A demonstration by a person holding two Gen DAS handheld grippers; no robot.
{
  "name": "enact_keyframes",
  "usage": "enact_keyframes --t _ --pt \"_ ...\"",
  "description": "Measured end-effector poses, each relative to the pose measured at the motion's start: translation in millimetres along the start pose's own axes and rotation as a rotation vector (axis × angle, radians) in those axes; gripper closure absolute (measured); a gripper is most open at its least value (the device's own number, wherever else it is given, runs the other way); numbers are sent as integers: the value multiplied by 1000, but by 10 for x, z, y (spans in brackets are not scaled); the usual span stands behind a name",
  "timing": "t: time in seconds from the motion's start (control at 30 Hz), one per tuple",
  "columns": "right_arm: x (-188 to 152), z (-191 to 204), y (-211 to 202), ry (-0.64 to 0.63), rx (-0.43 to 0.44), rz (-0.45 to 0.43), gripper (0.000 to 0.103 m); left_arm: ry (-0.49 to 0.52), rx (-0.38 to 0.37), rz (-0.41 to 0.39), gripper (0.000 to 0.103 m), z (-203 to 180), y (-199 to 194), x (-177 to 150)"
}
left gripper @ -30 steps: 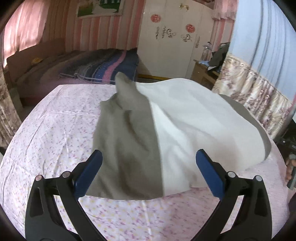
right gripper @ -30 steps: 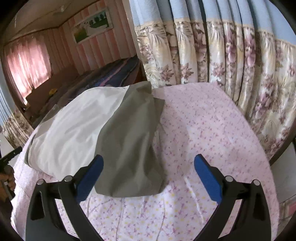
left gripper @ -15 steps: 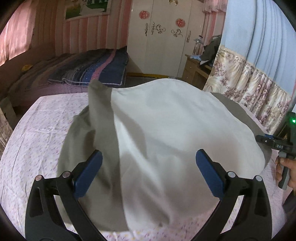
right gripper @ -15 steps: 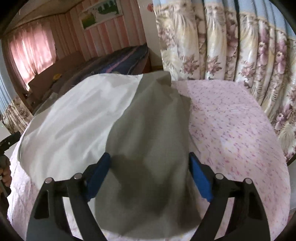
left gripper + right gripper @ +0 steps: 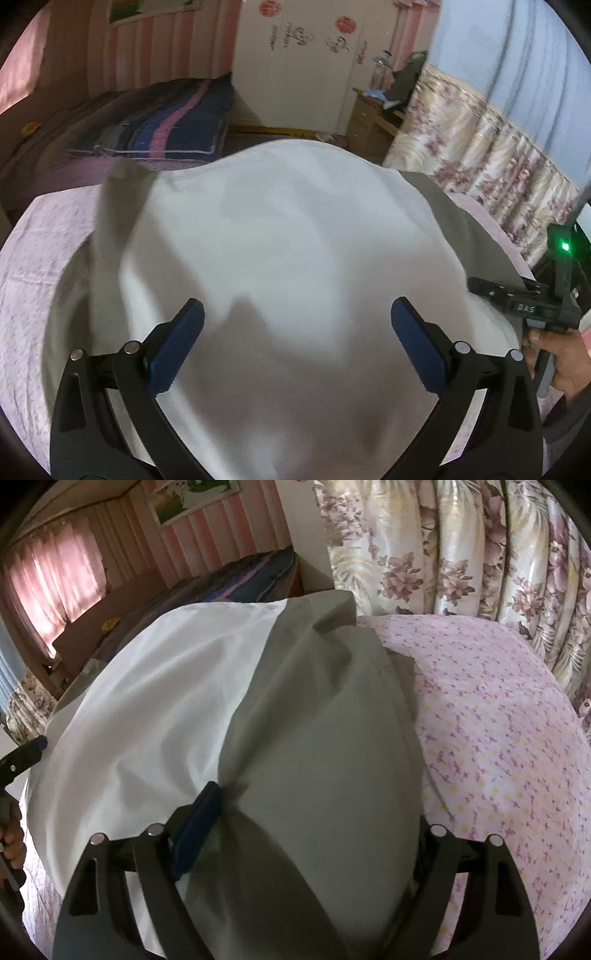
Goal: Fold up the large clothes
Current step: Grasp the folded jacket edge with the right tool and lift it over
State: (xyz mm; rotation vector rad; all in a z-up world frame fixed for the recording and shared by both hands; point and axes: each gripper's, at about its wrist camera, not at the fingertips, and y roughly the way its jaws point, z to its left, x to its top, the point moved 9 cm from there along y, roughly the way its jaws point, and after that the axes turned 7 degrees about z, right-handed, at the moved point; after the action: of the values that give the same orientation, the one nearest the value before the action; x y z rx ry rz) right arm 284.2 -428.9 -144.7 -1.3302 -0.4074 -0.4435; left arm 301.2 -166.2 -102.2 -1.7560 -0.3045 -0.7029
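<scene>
- Jaws of the right gripper (image 5: 310, 834) have just been closing, and the grey end of the cloth (image 5: 317, 746) now sits between them. One blue pad (image 5: 199, 830) lies on the cloth; the other is hidden under it. I cannot tell yet if they pinch it.
- Jaws of the left gripper (image 5: 295, 347) are wide apart and hold nothing. The white part of the cloth fills the space under them.
- A moment ago both grippers were back from the cloth, with bare bed (image 5: 498, 716) showing in front of it. Now both are right over the cloth, one near each end.
- The cloth lies spread on the bed, white in the middle, grey at both ends. It puffs up a bit and has soft creases.
- From the left view, the right gripper shows at the far right edge of the cloth, held by a hand (image 5: 561, 358).
- I think this means a fold is about to start: right side grabs first, left side must close next.
</scene>
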Motion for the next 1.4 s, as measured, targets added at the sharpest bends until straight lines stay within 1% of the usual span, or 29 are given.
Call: enact_keyframes --t 0.03,0.07,0.1,0.13,0.17,0.2,0.27,0.37,0.47,0.5,0.6,0.7,0.8,0.87,0.9,1.0,1.1,1.17,1.23,1.27,1.33,1.4 --pt "0 -7 -9 -2 -2 -4 32 6 10 8 3 -51 31 -3" --pt "0 -5 -17 -1 2 -6 38 16 21 25 3 -121 99 -17" --pt "-5 5 -30 0 13 -6 40 22 24 38 3 -165 154 -33" --pt "-1 7 -41 0 21 -6 47 28 32 55 3 -201 230 -57" --pt "7 -1 -62 0 16 -9 58 31 56 73 3 -218 329 -86" --pt "21 -5 -103 -1 13 -10 64 27 70 82 3 -202 375 -107" --pt "49 14 -161 -11 15 -7 70 17 91 106 3 -185 491 -146" --pt "103 73 -273 -38 14 -12 77 29 102 114 3 -164 577 -195" --pt "221 166 -468 -32 65 -52 83 30 98 106 3 -145 618 -228" --pt "283 230 -569 -32 98 -75 84 30 100 101 3 -140 619 -238" --pt "418 399 -751 -33 158 -114 85 32 101 93 3 -146 634 -253" --pt "571 665 -938 -30 241 -155 86 31 95 91 3 -140 634 -248" --pt "649 912 -1055 -26 321 -178 86 30 93 87 3 -128 617 -260" --pt "709 1172 -1122 -31 404 -182 86 27 87 86 3 -91 586 -292" --pt "720 1240 -1129 -32 420 -183 86 25 85 85 3 -87 582 -295" --pt "754 1504 -1082 -27 463 -186 86 18 71 83 3 -83 579 -278" --pt "759 1654 -942 39 521 -178 86 -3 29 72 3 -54 519 -279" --pt "716 1732 -824 90 570 -163 86 -30 24 71 4 8 412 -297" --pt "656 1840 -689 125 608 -144 86 -58 21 38 4 112 179 -299" --pt "647 1876 -639 135 622 -136 86 -60 26 17 3 173 62 -292" --pt "579 2013 -539 153 665 -118 86 -71 62 -27 3 379 -196 -274" --pt "538 2138 -454 163 686 -109 86 -105 100 -54 3 682 -419 -274"
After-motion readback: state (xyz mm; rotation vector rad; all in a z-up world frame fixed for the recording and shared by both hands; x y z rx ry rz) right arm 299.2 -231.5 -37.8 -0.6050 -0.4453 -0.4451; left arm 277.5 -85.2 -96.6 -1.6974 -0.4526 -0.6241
